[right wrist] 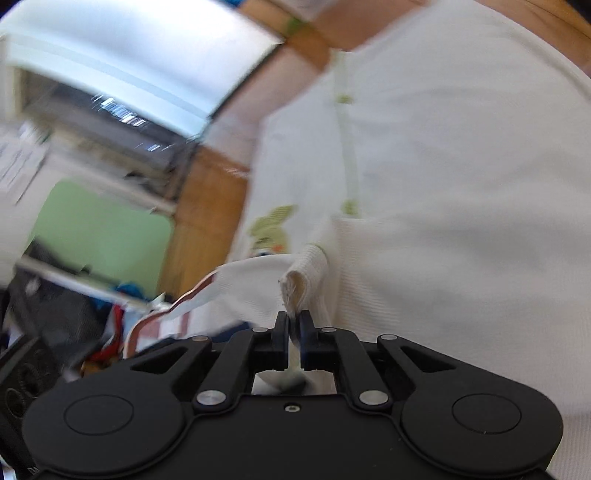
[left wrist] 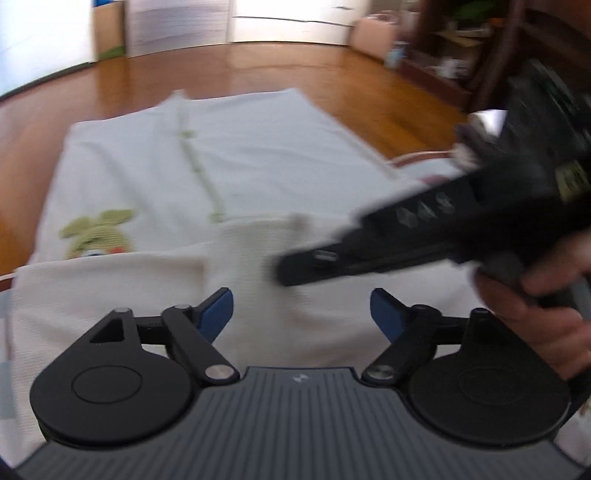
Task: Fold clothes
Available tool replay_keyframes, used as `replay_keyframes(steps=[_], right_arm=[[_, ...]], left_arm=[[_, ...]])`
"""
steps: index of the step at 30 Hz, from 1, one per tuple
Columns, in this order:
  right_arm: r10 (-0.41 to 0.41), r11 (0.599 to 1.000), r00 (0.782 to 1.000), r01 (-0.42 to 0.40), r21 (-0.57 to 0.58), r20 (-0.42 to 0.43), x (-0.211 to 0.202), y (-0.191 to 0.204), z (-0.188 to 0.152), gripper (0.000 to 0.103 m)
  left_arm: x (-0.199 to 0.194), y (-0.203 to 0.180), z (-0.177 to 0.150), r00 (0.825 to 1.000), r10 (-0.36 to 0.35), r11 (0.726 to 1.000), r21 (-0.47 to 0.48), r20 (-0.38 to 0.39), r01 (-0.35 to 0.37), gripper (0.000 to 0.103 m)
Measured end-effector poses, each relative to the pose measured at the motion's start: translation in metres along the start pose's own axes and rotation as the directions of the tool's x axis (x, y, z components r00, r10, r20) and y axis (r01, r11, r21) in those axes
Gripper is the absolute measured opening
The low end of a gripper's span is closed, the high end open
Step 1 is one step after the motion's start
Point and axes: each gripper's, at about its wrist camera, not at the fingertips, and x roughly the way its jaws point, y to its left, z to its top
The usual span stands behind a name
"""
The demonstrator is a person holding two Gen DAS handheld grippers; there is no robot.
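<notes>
A white knit garment [left wrist: 229,155] with a green button strip and a green rabbit motif [left wrist: 96,236] lies flat on a wooden surface. Its near part is folded over toward me. My left gripper [left wrist: 301,314] hovers open just above that folded part, blue pads wide apart, nothing between them. My right gripper [left wrist: 295,269] reaches in from the right, held by a hand [left wrist: 535,306]. In the right wrist view the right gripper [right wrist: 293,317] is shut on the ribbed sleeve cuff [right wrist: 308,273], lifted over the garment [right wrist: 461,166].
Wooden surface [left wrist: 258,70] stretches beyond the garment. A dark shelf unit [left wrist: 461,48] stands at the back right, white drawers [left wrist: 291,22] at the back. A striped cloth edge [right wrist: 177,306] and clutter lie left of the garment in the right wrist view.
</notes>
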Motion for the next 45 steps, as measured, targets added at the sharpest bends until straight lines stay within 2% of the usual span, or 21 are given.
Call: replay_keyframes(steps=[3, 5, 6, 9, 12, 15, 16, 18, 19, 20, 22, 24, 26, 28, 32, 34, 36, 39, 41, 43, 45], right_arm=[[0.116, 0.992, 0.993, -0.116, -0.058, -0.001, 0.003, 0.012, 0.003, 0.008], [0.127, 0.984, 0.991, -0.131, -0.119, -0.04, 0.007, 0.023, 0.005, 0.008], [0.121, 0.98, 0.991, -0.128, -0.154, -0.056, 0.01, 0.029, 0.005, 0.008], [0.063, 0.979, 0.997, -0.071, -0.188, -0.051, 0.007, 0.032, 0.008, 0.008], [-0.031, 0.988, 0.999, 0.032, -0.152, 0.009, -0.009, 0.016, 0.013, 0.016], [-0.128, 0.984, 0.989, 0.135, -0.118, 0.072, -0.037, -0.005, 0.015, 0.016], [-0.135, 0.985, 0.987, 0.143, -0.1, 0.082, -0.044, -0.013, 0.014, 0.016], [-0.137, 0.988, 0.986, 0.143, -0.057, 0.09, -0.055, -0.028, 0.01, 0.016], [-0.149, 0.987, 0.985, 0.153, -0.041, 0.089, -0.057, -0.035, 0.006, 0.016], [-0.164, 0.986, 0.983, 0.167, -0.026, 0.087, -0.059, -0.041, 0.003, 0.016], [-0.209, 0.977, 0.976, 0.211, -0.025, 0.069, -0.056, -0.048, -0.002, 0.016], [-0.244, 0.968, 0.969, 0.246, -0.045, 0.045, -0.05, -0.051, -0.006, 0.016], [-0.182, 0.982, 0.983, 0.182, -0.047, 0.014, -0.046, -0.05, -0.01, 0.016], [-0.113, 0.992, 0.993, 0.112, -0.054, -0.028, -0.041, -0.046, -0.014, 0.019], [-0.146, 0.98, 0.981, 0.127, -0.15, -0.124, -0.029, -0.023, -0.023, 0.036], [-0.201, 0.973, 0.96, 0.173, -0.15, -0.195, -0.035, -0.02, -0.032, 0.041], [-0.322, 0.944, 0.899, 0.279, -0.178, -0.296, -0.036, -0.012, -0.043, 0.041], [-0.323, 0.945, 0.884, 0.28, -0.17, -0.338, -0.064, -0.01, -0.063, 0.042], [-0.312, 0.949, 0.878, 0.272, -0.158, -0.362, -0.083, -0.01, -0.075, 0.048], [-0.279, 0.959, 0.9, 0.279, -0.05, -0.336, -0.097, -0.027, -0.082, 0.056], [-0.24, 0.958, 0.925, 0.275, 0.083, -0.294, -0.104, -0.045, -0.088, 0.056]], left_arm=[[0.005, -0.001, 0.001, 0.999, 0.053, 0.999, 0.009, 0.009, -0.053, 0.084], [0.011, 0.006, 0.001, 0.997, 0.074, 0.997, -0.027, 0.008, -0.074, 0.083], [0.015, 0.012, 0.001, 0.997, 0.072, 0.996, -0.059, 0.011, -0.071, 0.078], [0.018, 0.031, 0.004, 0.995, 0.097, 0.988, -0.119, 0.0, -0.096, 0.005], [0.003, 0.057, 0.004, 0.986, 0.164, 0.961, -0.23, 0.025, -0.154, 0.005], [-0.024, 0.093, -0.01, 0.992, 0.093, 0.902, -0.429, 0.088, -0.047, 0.005], [-0.03, 0.102, -0.018, 0.993, 0.067, 0.879, -0.476, 0.093, -0.015, 0.006], [-0.026, 0.115, -0.031, 0.996, 0.089, 0.842, -0.535, 0.019, -0.066, 0.014], [-0.02, 0.119, -0.036, 0.99, 0.127, 0.823, -0.551, -0.061, -0.14, 0.038], [-0.011, 0.123, -0.041, 0.97, 0.179, 0.802, -0.546, -0.166, -0.241, 0.051], [0.0, 0.126, -0.05, 0.924, 0.252, 0.777, -0.508, -0.289, -0.371, 0.057], [-0.004, 0.126, -0.056, 0.922, 0.254, 0.765, -0.523, -0.291, -0.376, 0.061], [-0.011, 0.122, -0.059, 0.932, 0.25, 0.762, -0.541, -0.262, -0.356, 0.072], [-0.016, 0.114, -0.06, 0.929, 0.265, 0.771, -0.521, -0.259, -0.365, 0.077], [-0.017, 0.107, -0.054, 0.938, 0.219, 0.816, -0.478, -0.267, -0.326, 0.077], [-0.02, 0.103, -0.056, 0.946, 0.158, 0.828, -0.484, -0.282, -0.283, 0.077], [-0.024, 0.098, -0.064, 0.948, 0.071, 0.838, -0.497, -0.31, -0.226, 0.079], [-0.032, 0.091, -0.078, 0.94, -0.027, 0.845, -0.51, -0.341, -0.161, 0.082], [-0.038, 0.095, -0.082, 0.94, -0.05, 0.82, -0.551, -0.338, -0.155, 0.082], [-0.045, 0.11, -0.086, 0.948, -0.077, 0.748, -0.647, -0.309, -0.15, 0.09], [-0.052, 0.128, -0.089, 0.953, -0.08, 0.656, -0.736, -0.291, -0.17, 0.094]])
